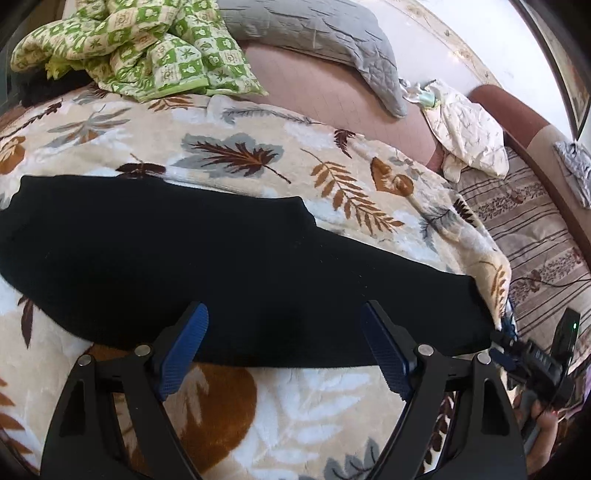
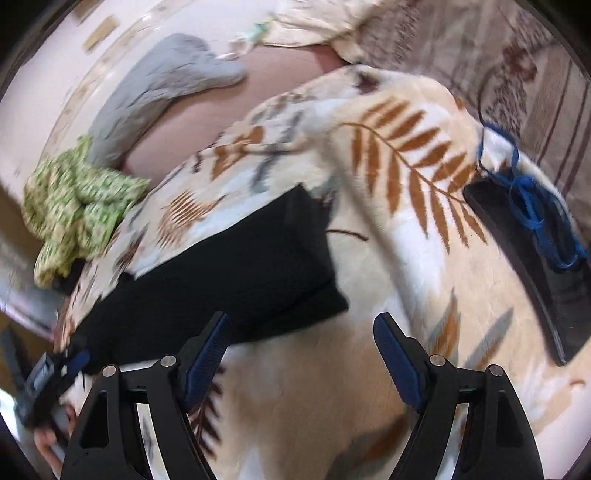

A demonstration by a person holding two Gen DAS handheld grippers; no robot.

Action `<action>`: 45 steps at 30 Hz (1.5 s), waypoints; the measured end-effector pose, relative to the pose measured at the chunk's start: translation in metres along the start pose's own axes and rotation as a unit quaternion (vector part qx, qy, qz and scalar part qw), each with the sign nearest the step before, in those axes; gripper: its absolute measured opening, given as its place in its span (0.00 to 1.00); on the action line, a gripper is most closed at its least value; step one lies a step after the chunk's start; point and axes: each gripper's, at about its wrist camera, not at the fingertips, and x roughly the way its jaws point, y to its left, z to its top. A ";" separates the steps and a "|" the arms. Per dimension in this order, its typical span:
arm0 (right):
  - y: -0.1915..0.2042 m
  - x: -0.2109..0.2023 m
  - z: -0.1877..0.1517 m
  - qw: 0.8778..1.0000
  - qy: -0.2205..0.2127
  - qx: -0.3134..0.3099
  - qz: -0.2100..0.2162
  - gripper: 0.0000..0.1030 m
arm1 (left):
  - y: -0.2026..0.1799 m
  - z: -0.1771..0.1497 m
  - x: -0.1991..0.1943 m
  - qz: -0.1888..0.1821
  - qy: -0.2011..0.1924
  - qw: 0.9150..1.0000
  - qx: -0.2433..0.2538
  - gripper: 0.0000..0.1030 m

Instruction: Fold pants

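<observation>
Black pants (image 1: 184, 254) spread flat on the leaf-print blanket (image 1: 295, 406) over the bed, long axis running left to right, one leg end reaching the blanket's right edge. In the right wrist view, pants (image 2: 229, 277) seen left of centre, apparently already doubled leg on leg, though the black cloth hides any seams.

Left claw (image 1: 284, 339) released, jaws wide, hovering just above the near edge of the pants, gripping nothing. Right claw (image 2: 301, 350) likewise released, poised over bare blanket just right of the pants' end; that view blurred.

Probably about to pinch for the next fold. To do it well: lower each claw onto the near hem, catch all layers of cloth but none of the plush blanket beneath, then lift both ends level and carry them over together, keeping edges aligned. Green checked quilt (image 1: 129, 48) and grey pillow (image 1: 314, 33) far off, clear of the fold path.
</observation>
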 end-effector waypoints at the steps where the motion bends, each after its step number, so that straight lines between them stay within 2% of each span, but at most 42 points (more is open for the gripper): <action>1: -0.002 0.004 0.003 1.000 -0.002 0.009 0.000 0.78 | 0.000 0.000 0.001 0.002 -0.001 1.000 0.002 0.83; 3: -0.005 0.005 0.011 1.000 -0.016 0.016 -0.010 0.75 | -0.001 0.001 0.003 0.005 -0.001 1.000 0.004 0.83; 5: -0.004 0.001 0.016 0.999 -0.041 0.012 -0.013 0.62 | -0.001 0.002 0.006 0.005 -0.001 1.000 0.005 0.83; 7: 0.001 0.005 0.023 0.999 -0.038 -0.014 -0.021 0.56 | -0.002 0.003 0.008 0.008 0.000 1.000 0.006 0.83; 10: 0.006 0.022 0.029 0.998 -0.010 -0.037 -0.043 0.10 | -0.002 0.004 0.011 0.009 0.004 1.000 0.005 0.83; 14: 0.011 0.021 0.028 0.997 -0.010 -0.063 -0.044 0.06 | -0.002 0.004 0.011 0.008 0.005 1.000 0.003 0.83; 16: 0.013 0.005 0.028 0.997 -0.028 -0.061 -0.027 0.06 | -0.002 0.004 0.010 0.005 0.004 1.000 0.002 0.83; 18: 0.018 -0.006 0.026 0.996 -0.040 -0.075 -0.031 0.06 | -0.003 0.003 0.011 0.006 0.003 1.000 0.003 0.83; 22: 0.016 0.012 0.020 0.995 -0.013 -0.084 -0.057 0.06 | -0.007 0.002 0.011 0.005 0.005 1.000 0.007 0.83; 24: 0.009 0.022 0.017 0.996 0.002 -0.074 -0.057 0.10 | -0.008 0.002 0.009 0.005 0.002 1.000 0.011 0.83; 25: 0.006 0.020 0.017 0.997 -0.002 -0.065 -0.051 0.15 | -0.008 0.001 0.008 0.004 0.000 1.000 0.011 0.83; 27: 0.000 0.010 0.017 0.998 -0.015 -0.049 -0.047 0.18 | -0.008 0.001 0.007 0.005 -0.003 1.000 0.010 0.83; 28: -0.002 0.005 0.018 0.998 -0.022 -0.046 -0.046 0.24 | -0.008 0.001 0.007 0.006 -0.002 1.000 0.010 0.83; 29: -0.003 0.000 0.018 0.998 -0.028 -0.042 -0.044 0.37 | -0.009 0.001 0.008 0.006 -0.001 1.000 0.012 0.83; 30: -0.004 -0.004 0.017 0.998 -0.032 -0.037 -0.037 0.44 | -0.010 0.000 0.008 0.009 -0.001 1.000 0.013 0.83; 31: -0.005 -0.006 0.016 0.998 -0.034 -0.034 -0.031 0.59 | -0.010 0.000 0.007 0.011 -0.003 1.000 0.015 0.83; 32: -0.006 -0.008 0.013 0.998 -0.037 -0.033 -0.024 0.65 | -0.011 0.000 0.007 0.015 -0.005 1.000 0.018 0.83; 34: -0.005 -0.007 0.011 0.998 -0.038 -0.036 -0.022 0.65 | -0.013 -0.001 0.007 0.022 -0.007 0.999 0.024 0.83; 38: -0.005 0.005 0.007 0.999 -0.012 -0.040 -0.021 0.65 | -0.015 -0.002 0.010 0.038 -0.009 0.999 0.033 0.83; 45: -0.004 0.012 0.004 0.999 -0.006 -0.036 -0.028 0.66 | -0.017 -0.003 0.009 0.050 -0.013 0.998 0.043 0.83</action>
